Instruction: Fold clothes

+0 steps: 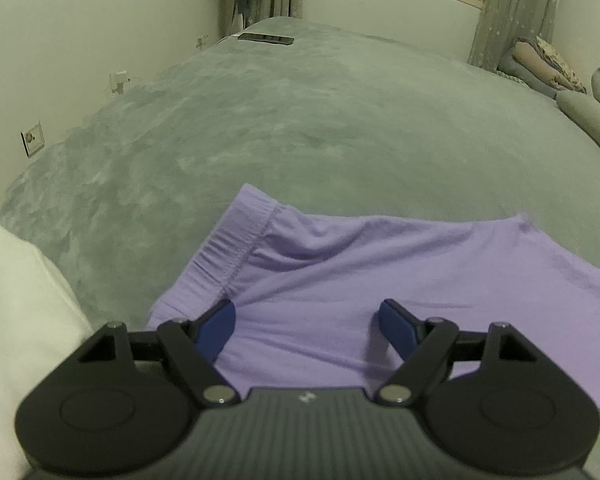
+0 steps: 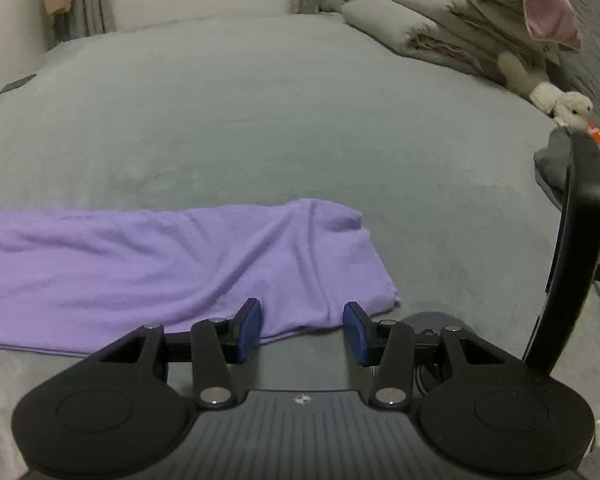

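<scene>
A lilac pair of shorts [image 1: 380, 264] lies flat on the grey bed [image 1: 280, 128], its elastic waistband [image 1: 236, 240] at the left end. My left gripper [image 1: 306, 320] hovers over the cloth just right of the waistband, jaws wide open, nothing between the blue pads. In the right wrist view the same lilac shorts [image 2: 160, 256] stretch in from the left with soft creases. My right gripper [image 2: 302, 330] stands at their near right corner, jaws partly apart. The hem lies loose on the bed between the pads, which do not press it.
A dark phone [image 1: 266, 38] rests at the bed's far end. White fabric [image 1: 16, 300] sits at the near left. Folded bedding [image 2: 460, 20] and a white plush toy [image 2: 560, 104] line the right side. A black curved object [image 2: 580, 220] stands close on the right.
</scene>
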Demonstrator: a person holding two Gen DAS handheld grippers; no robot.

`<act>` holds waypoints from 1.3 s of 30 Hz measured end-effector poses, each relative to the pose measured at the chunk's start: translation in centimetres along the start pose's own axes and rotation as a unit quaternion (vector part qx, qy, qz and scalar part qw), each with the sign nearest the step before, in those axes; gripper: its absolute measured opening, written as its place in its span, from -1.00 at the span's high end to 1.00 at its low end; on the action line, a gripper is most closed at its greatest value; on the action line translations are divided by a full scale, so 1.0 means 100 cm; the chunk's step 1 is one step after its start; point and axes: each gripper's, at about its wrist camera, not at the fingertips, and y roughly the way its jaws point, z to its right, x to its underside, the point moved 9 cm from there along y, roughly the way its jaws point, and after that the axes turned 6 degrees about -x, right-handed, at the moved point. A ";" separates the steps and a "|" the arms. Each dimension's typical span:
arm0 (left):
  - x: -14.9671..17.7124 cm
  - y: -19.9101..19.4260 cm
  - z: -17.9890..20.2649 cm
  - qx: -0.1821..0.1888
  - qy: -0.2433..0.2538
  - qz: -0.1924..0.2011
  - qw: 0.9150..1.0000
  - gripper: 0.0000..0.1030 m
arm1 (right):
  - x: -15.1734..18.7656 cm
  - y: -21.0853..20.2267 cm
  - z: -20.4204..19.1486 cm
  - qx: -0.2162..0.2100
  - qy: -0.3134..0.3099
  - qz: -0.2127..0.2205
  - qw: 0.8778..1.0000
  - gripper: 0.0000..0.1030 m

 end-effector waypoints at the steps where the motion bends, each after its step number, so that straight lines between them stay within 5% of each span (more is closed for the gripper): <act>1: 0.000 0.000 0.001 -0.002 0.003 0.001 1.000 -0.52 | 0.000 0.000 0.000 0.001 0.006 0.001 1.000 0.15; 5: 0.001 -0.001 0.002 -0.006 0.008 0.002 1.000 -0.53 | -0.002 0.000 0.007 -0.009 0.083 0.004 0.997 0.10; 17: 0.003 -0.001 0.003 -0.017 0.023 0.005 1.000 -0.54 | -0.001 0.005 0.008 0.039 0.126 0.014 0.991 -0.15; 19: 0.003 -0.001 0.004 -0.018 0.026 0.006 0.999 -0.54 | -0.002 0.004 0.005 0.038 0.122 0.018 0.992 0.05; 22: 0.004 -0.002 0.005 -0.017 0.026 0.006 1.000 -0.55 | -0.003 0.000 -0.001 0.039 0.110 0.027 0.993 0.79; 30: 0.003 -0.003 0.006 -0.015 0.026 0.004 1.000 -0.55 | -0.006 0.001 -0.004 0.071 0.086 0.028 0.993 0.80; 34: 0.003 -0.002 0.005 -0.015 0.026 0.004 1.000 -0.55 | -0.007 -0.005 -0.004 0.082 0.099 0.033 0.991 0.50; 39: 0.003 -0.002 0.006 -0.016 0.028 0.004 0.999 -0.57 | -0.010 -0.012 -0.011 0.050 0.141 0.037 0.988 0.39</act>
